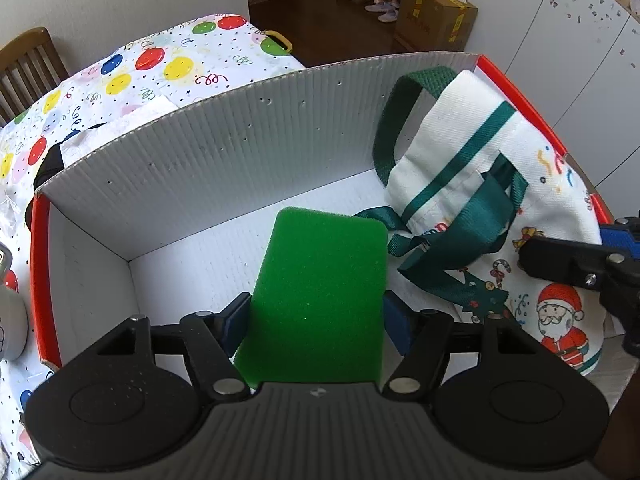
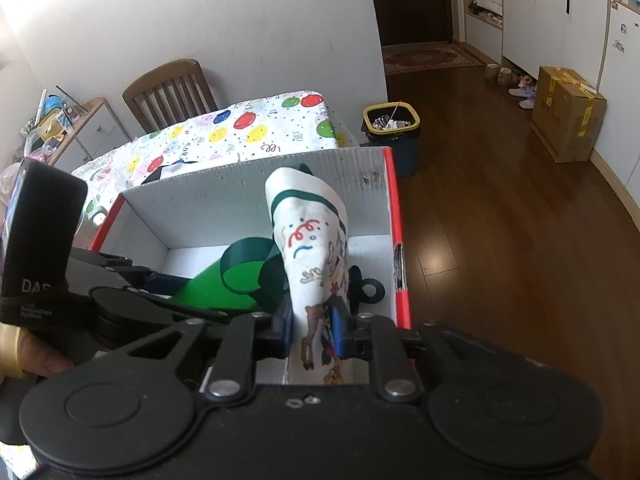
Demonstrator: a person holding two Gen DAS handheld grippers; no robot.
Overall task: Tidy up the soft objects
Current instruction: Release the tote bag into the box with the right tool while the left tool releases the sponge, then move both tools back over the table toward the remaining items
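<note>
Here your left hand-held gripper [image 1: 316, 316] pinches the flat green foam sponge [image 1: 320, 292] over the white corrugated red-rimmed box [image 1: 224, 148], while your right hand-held gripper [image 2: 311, 330] clamps the white Christmas-print canvas bag [image 2: 310, 232] inside, both poised for stowing.

Inside the box [image 1: 224, 148] on the table [image 1: 120, 80], the sponge [image 1: 320, 292] sits left of the bag [image 1: 500, 184].

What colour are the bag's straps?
Dark green, on the white Christmas-print cloth bag; the woven straps show best in the left wrist view.
</note>
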